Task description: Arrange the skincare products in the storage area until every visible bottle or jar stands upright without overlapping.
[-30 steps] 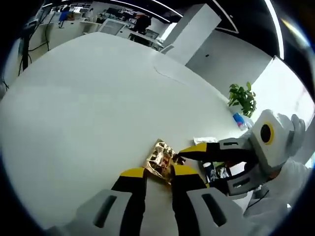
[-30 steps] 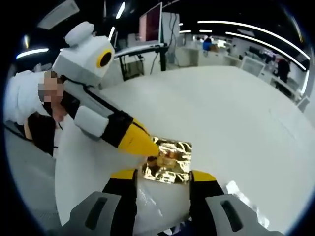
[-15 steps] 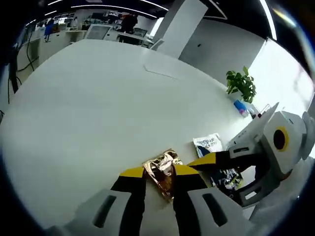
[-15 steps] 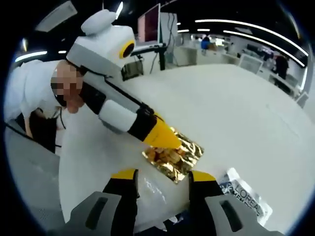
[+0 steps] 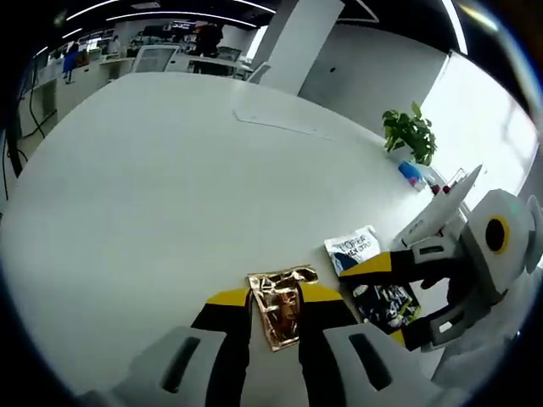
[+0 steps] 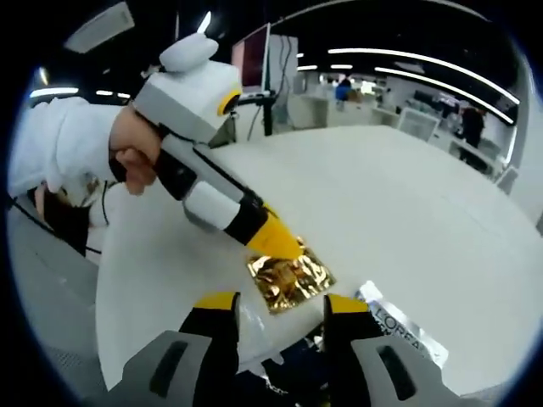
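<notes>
Gold sachet [image 5: 281,305] between left gripper [image 5: 274,301] jaws

Gold sachet [image 5: 281,303]: a second ago flat on the table [image 5: 153,186], its corner between the right gripper [image 5: 383,292] tips, left gripper [image 5: 273,298] just beside it. Now clamped between the left jaws, lifted and turned edge-on along them. In the right gripper view it has rotated too [image 6: 289,281], left gripper [image 6: 282,248] tip on it. Right gripper has let go and backed off. White L'Oréal sachet [image 5: 355,249] now uncovered.
</notes>
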The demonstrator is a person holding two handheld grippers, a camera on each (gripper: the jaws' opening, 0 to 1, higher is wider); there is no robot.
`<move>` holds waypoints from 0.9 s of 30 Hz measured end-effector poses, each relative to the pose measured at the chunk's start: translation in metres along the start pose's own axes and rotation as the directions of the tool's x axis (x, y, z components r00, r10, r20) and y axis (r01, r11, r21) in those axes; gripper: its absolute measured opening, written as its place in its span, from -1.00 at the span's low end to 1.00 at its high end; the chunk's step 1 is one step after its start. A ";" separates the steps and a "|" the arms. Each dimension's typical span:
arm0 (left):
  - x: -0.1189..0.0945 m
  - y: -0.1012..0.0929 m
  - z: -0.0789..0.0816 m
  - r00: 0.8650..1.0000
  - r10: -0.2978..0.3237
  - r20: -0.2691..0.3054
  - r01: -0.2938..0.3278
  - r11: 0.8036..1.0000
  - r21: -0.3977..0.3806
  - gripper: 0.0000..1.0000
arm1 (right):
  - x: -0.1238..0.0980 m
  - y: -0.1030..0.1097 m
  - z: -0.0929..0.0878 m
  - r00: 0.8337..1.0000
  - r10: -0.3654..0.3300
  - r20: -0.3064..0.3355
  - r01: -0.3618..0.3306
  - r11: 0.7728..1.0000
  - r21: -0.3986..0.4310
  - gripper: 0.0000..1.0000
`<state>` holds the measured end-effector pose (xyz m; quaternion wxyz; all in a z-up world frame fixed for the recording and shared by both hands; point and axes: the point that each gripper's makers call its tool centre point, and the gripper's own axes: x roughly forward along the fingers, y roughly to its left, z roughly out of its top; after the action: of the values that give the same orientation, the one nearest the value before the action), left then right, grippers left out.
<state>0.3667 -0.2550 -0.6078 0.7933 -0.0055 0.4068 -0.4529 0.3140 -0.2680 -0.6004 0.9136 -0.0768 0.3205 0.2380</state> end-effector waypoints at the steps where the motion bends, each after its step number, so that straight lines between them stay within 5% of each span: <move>1: 0.001 -0.001 0.000 1.000 0.001 0.001 -0.001 1.000 -0.001 -0.73 | 0.000 0.001 0.000 1.000 0.002 0.000 -0.002 1.000 -0.003 -0.43; 27: -0.010 -0.009 -0.011 1.000 -0.013 -0.010 0.013 1.000 0.005 -0.75 | 0.015 -0.012 -0.008 0.997 -0.022 -0.073 0.012 0.991 -0.133 -0.57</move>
<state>0.3504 -0.2491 -0.6059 0.7882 -0.0039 0.4097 -0.4592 0.3257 -0.2752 -0.6168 0.8959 -0.1486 0.3372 0.2480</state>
